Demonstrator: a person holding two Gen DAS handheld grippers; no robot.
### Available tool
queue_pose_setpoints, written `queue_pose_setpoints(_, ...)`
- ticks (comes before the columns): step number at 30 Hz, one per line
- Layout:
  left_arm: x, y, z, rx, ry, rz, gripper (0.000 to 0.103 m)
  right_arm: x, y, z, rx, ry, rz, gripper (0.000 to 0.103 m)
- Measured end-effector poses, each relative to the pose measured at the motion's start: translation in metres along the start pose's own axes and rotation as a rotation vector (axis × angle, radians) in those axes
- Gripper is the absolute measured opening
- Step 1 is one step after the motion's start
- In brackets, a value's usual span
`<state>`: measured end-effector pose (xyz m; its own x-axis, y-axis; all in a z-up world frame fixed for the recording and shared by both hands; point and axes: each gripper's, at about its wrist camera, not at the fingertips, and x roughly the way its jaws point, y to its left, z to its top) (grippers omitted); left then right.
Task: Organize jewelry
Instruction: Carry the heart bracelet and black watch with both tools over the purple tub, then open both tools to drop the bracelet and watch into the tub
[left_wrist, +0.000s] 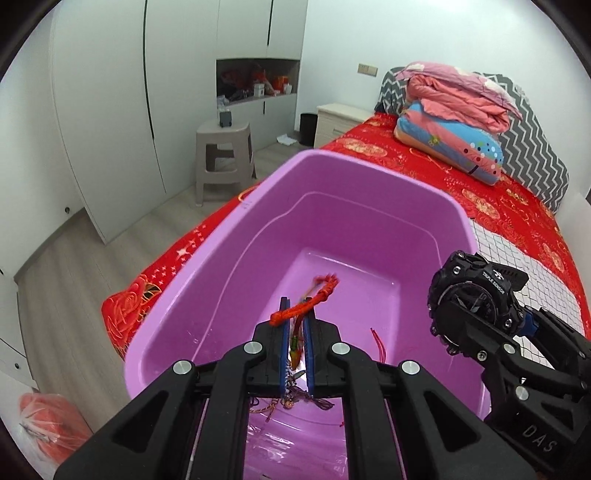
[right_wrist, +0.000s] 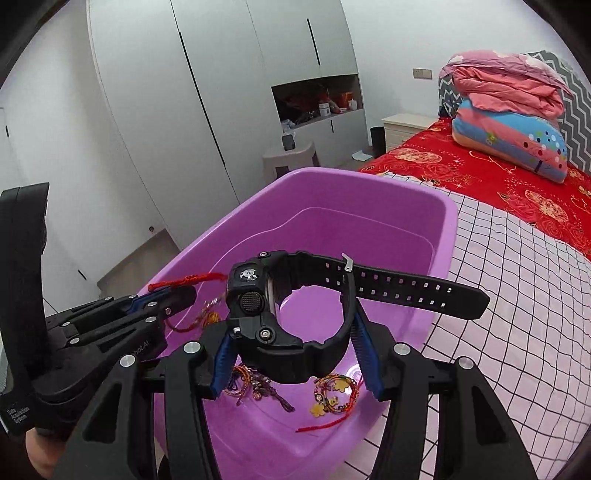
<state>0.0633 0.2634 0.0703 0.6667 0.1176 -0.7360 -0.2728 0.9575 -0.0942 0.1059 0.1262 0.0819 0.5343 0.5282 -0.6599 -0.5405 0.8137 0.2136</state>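
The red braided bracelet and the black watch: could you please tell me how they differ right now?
The red braided bracelet is thin, soft cord; the black watch is bulky and rigid-cased. The left gripper is nearly shut on the bracelet, while the right gripper stands much wider around the watch's buckled strap loop. Both are held above the purple tub.

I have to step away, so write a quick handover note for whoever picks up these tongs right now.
Left tongs: shut on a red braided bracelet, over the purple tub.
Right tongs: shut on the black watch, also above the tub.
Done: beaded bracelets and a darker bundle already lie on the tub floor.
Left: probably lower both pieces in and release; the tub sits on the bed.
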Motion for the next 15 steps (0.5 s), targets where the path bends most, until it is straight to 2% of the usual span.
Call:
queue_pose_setpoints(12, 0.016, -0.001, 0.002, -0.004, 0.036, 0.018, 0.009, 0.028, -0.002, 0.001, 0.009, 0.067, -0.037, 0.054)
queue_pose_setpoints(13, 0.016, -0.002, 0.002, 0.001, 0.037, 0.025, 0.012, 0.028, -0.003, 0.002, 0.010, 0.068, -0.038, 0.054)
queue_pose_setpoints(15, 0.014, -0.003, -0.001, 0.000, 0.038, 0.032, 0.025, 0.028, -0.004, 0.003, 0.012, 0.069, -0.047, 0.055)
